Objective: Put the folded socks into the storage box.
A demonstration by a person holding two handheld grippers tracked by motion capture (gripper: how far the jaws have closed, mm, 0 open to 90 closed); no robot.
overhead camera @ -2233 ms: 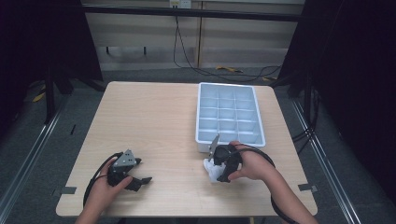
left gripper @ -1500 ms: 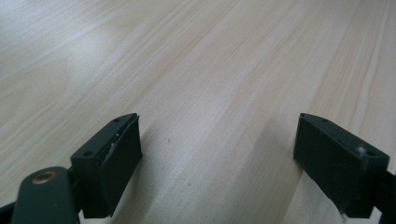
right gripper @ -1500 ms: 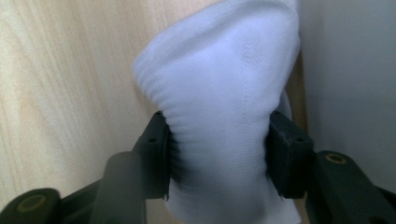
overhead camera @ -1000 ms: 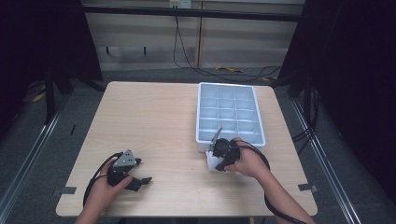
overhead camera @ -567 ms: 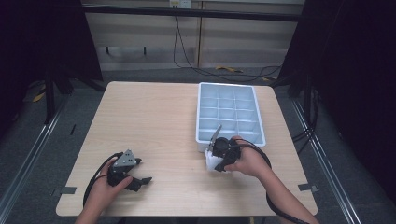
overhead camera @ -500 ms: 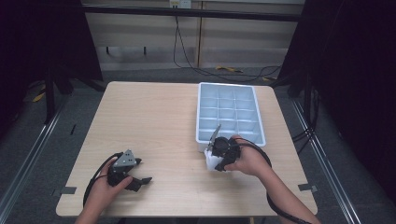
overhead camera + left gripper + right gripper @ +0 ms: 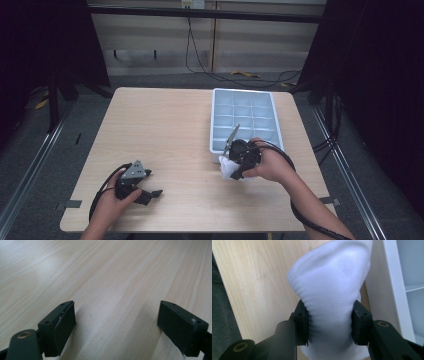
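Squeezing a bundled white sock (image 7: 329,305), our right gripper (image 7: 329,322) has both pads pressed into the knit fabric, which bulges between and above them. In the high view that right gripper (image 7: 239,161) and sock (image 7: 227,167) sit just off the near edge of the pale blue divided tray (image 7: 265,100), over the wooden table (image 7: 165,125). Whether the sock touches the tabletop we cannot tell. Our left gripper (image 7: 117,322) rests low over bare wood with its jaws wide apart and nothing between them; in the high view the left gripper (image 7: 145,192) lies near the table's front left, well apart from sock and tray.
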